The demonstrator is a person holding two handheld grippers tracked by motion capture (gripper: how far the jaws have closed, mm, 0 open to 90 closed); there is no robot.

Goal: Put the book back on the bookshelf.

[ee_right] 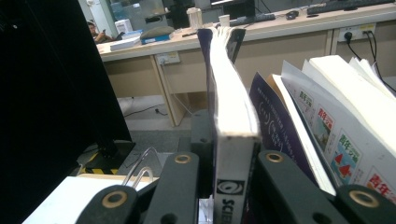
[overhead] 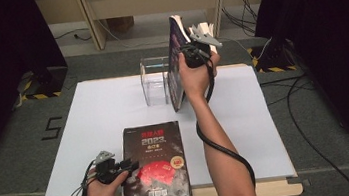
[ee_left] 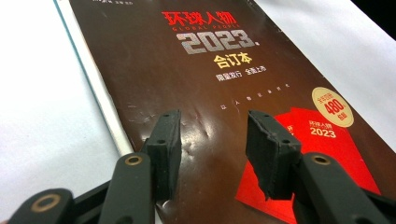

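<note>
Close to the person, the left gripper [overhead: 129, 166] rests low at the near edge of the worktop [overhead: 93, 113]. Its jaws are partly apart, with nothing between them. They sit on the lower left corner of a dark book [overhead: 155, 160] that lies flat on the white sheet. The left gripper view shows what the high view cannot: the jaws lie on the glossy brown cover [ee_left: 210, 93], which has small dents, big silver numbers, a gold round sticker [ee_left: 332, 106] and a red patch [ee_left: 303, 154].

Farther away, the right gripper [overhead: 188, 51] is lifted high above the worktop. It holds a second book [overhead: 176, 67] up on its edge, with its lower corner near the sheet. In the right gripper view the jaws squeeze the bottom of the spine [ee_right: 231, 154], and some loose pages [ee_right: 336, 121] fan out to one side.

Just beside that book, on its left in the high view, stands a clear box [overhead: 155, 80] on the sheet.

At the far end, the right gripper view shows a long desk [ee_right: 261, 28].
</note>
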